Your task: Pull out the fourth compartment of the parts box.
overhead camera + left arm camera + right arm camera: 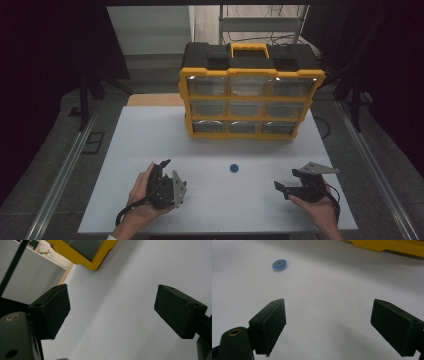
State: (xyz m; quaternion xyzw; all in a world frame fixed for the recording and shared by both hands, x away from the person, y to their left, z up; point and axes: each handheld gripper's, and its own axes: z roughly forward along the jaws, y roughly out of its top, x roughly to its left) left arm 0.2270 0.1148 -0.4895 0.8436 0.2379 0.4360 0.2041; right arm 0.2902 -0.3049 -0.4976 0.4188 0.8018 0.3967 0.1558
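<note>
Left gripper (pixel 167 172) held low over the white table (pixel 150 150), near the front edge on the left; jaws spread wide, nothing between them. Seen along the jaws in the left gripper view (pixel 112 307): bare table surface and a yellow corner of the organizer (pixel 96 258). Small blue disc (pixel 233 168) flat on the table, roughly midway between the two grippers, in front of the yellow-and-black drawer organizer (pixel 250 95) — well apart from both. Right gripper (pixel 287 182) at front right, jaws likewise spread and empty. Disc (pixel 279 265) up and left of the jaws (pixel 328 325) in the right gripper view — not touched.
</note>
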